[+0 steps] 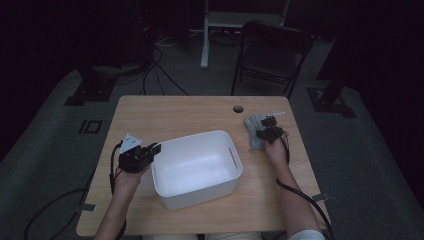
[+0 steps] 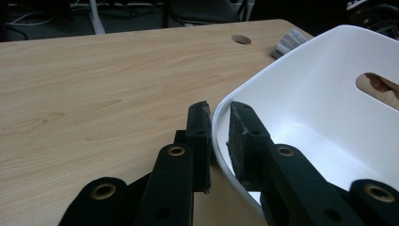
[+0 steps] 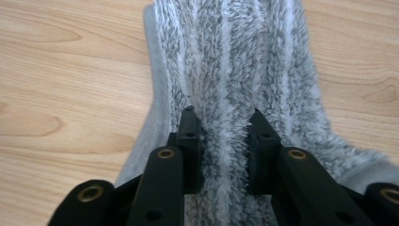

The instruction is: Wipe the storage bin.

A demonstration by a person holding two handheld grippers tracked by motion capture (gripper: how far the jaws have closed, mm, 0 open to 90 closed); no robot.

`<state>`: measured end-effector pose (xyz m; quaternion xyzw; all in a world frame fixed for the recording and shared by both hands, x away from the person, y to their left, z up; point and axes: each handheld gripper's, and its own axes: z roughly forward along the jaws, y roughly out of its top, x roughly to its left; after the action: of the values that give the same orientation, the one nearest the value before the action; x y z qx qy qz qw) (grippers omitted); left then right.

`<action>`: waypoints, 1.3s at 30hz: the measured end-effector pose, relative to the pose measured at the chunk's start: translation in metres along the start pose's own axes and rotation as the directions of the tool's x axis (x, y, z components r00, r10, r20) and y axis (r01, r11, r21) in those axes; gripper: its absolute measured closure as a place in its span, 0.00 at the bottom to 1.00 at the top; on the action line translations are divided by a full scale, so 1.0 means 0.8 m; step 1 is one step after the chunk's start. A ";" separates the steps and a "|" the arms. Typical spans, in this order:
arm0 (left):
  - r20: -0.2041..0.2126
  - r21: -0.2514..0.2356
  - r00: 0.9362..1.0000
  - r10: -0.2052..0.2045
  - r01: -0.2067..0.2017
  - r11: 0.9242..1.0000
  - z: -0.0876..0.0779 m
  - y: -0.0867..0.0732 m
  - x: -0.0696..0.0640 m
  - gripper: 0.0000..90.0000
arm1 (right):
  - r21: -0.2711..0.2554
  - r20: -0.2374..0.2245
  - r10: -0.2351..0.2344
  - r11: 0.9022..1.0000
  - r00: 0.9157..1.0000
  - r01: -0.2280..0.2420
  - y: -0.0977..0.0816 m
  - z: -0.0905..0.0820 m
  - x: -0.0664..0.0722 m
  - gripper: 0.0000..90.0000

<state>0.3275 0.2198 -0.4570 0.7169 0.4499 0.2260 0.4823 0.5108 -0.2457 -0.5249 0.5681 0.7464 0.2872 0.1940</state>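
A white plastic bin (image 1: 195, 137) stands in the middle of the wooden table (image 1: 165, 115). My left gripper (image 1: 155, 149) is at its left wall and shut on the rim; in the left gripper view one pad sits outside and one inside the bin wall (image 2: 320, 94), with the left gripper (image 2: 217, 122) pinching it. A grey fuzzy striped sock (image 1: 253, 125) lies flat on the table to the right of the bin. My right gripper (image 1: 268, 125) is down on it. In the right gripper view the right gripper (image 3: 221, 127) squeezes a ridge of the sock (image 3: 235, 56) between its pads.
A round cable hole (image 1: 238, 108) is in the table's far edge, just behind the sock. A dark folding chair (image 1: 272, 50) stands beyond the table. The bin has a handle slot (image 2: 379, 87) in its right wall. Cables trail from both grippers toward the person.
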 end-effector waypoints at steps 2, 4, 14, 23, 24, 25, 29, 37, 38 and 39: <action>0.000 0.002 1.000 0.001 -0.001 1.000 0.001 0.000 0.000 0.88 | -0.010 -0.008 -0.007 1.000 1.000 0.006 0.000 -0.008 0.002 0.81; -0.001 0.000 1.000 0.001 -0.001 1.000 0.001 0.001 0.000 0.88 | -0.021 -0.023 -0.007 1.000 1.000 0.007 -0.003 -0.017 0.002 0.82; 0.000 0.003 1.000 0.004 -0.004 1.000 0.002 0.002 0.000 0.88 | -0.097 -0.149 -0.004 0.995 0.989 -0.010 -0.029 -0.077 0.002 0.83; -0.001 0.005 1.000 0.009 -0.009 1.000 0.003 0.002 0.001 0.88 | -0.206 -0.263 -0.072 0.978 0.962 0.017 -0.062 -0.156 0.023 0.83; 0.000 0.005 1.000 0.009 -0.009 1.000 0.003 0.002 0.001 0.88 | -0.217 -0.271 -0.082 0.976 0.959 0.022 -0.065 -0.165 0.027 0.83; 0.000 0.005 1.000 0.009 -0.009 1.000 0.003 0.002 0.001 0.88 | -0.228 -0.287 -0.092 0.973 0.953 0.025 -0.068 -0.174 0.030 0.83; 0.000 0.005 1.000 0.010 -0.010 1.000 0.003 0.002 0.001 0.88 | -0.285 -0.350 -0.134 0.958 0.927 0.031 -0.080 -0.211 0.044 0.83; -0.001 0.005 1.000 0.010 -0.010 1.000 0.003 0.002 0.001 0.88 | -0.377 -0.452 -0.237 0.925 0.860 0.057 -0.107 -0.265 0.080 0.83; -0.001 0.004 1.000 0.010 -0.010 1.000 0.003 0.002 0.001 0.88 | -0.372 -0.473 -0.239 0.927 0.848 0.053 -0.110 -0.266 0.083 0.83; -0.002 0.004 1.000 0.009 -0.009 1.000 0.003 0.002 0.001 0.88 | -0.375 -0.481 -0.246 0.925 0.841 0.056 -0.113 -0.264 0.087 0.83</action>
<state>0.3304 0.2187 -0.4565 0.7198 0.4474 0.2278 0.4794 0.2947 -0.2400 -0.4204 0.3644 0.7514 0.5401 0.1042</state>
